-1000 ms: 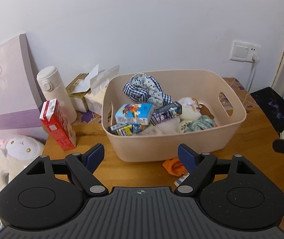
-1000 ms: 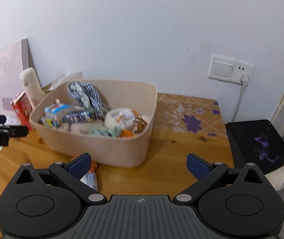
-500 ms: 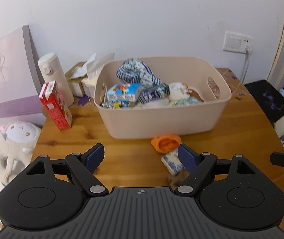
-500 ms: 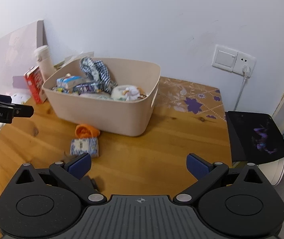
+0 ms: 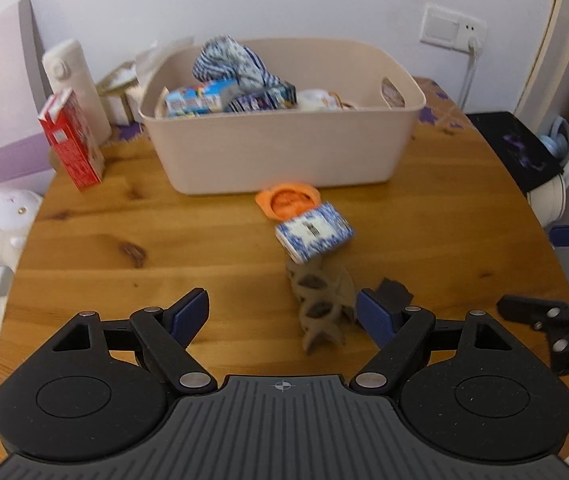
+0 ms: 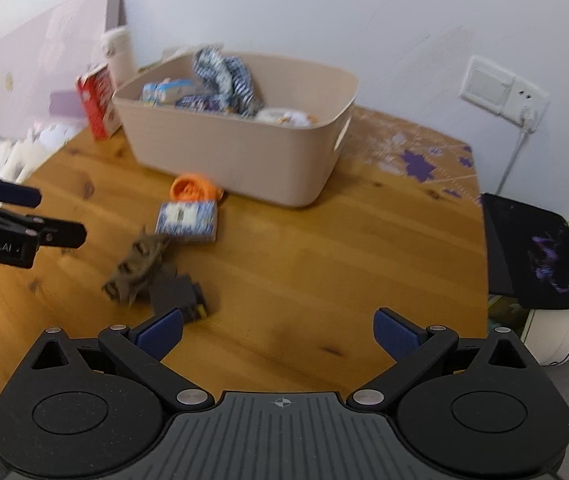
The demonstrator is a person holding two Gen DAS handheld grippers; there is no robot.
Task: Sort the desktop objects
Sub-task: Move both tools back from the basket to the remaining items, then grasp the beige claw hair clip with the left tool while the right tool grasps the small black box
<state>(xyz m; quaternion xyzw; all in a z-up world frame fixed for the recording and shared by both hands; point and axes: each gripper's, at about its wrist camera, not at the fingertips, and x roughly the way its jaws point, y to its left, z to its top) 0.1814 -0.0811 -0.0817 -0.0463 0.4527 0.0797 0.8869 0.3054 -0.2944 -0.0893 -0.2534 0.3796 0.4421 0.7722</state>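
Both claws were spread wide and held nothing. The left gripper (image 5: 282, 312) hung low over the wooden table (image 5: 124, 216), its two blue pads apart, with a tan claw-shaped hair clip (image 5: 320, 304) lying on the wood just inside its right pad. The right gripper (image 6: 278, 332) hovered likewise over bare wood, its two pads well apart.

Four loose things lay on the table in a rough line running out from the front of the basket. Nearest the basket was one orange silicone piece (image 5: 289, 200), just beside the basket's front wall. Touching it was one blue-and-white patterned packet (image 5: 314, 234). Next came the single hair clip, one end against the packet. Last was one dark grey boxy object (image 6: 178, 294), just beside the clip; blur hid what it was.

One beige plastic basket (image 5: 284, 152) stood toward the back of the table. In it showed one blue-checked cloth (image 5: 230, 60), two printed cartons, a light one (image 5: 196, 100) and a darker one (image 5: 262, 98), and some pale items at the right, too blurred to count.

Left of the basket stood one red carton (image 5: 72, 140) and, behind it, one white flask (image 5: 72, 80), both upright. One plush toy (image 5: 2, 208) lay off the table's left edge.
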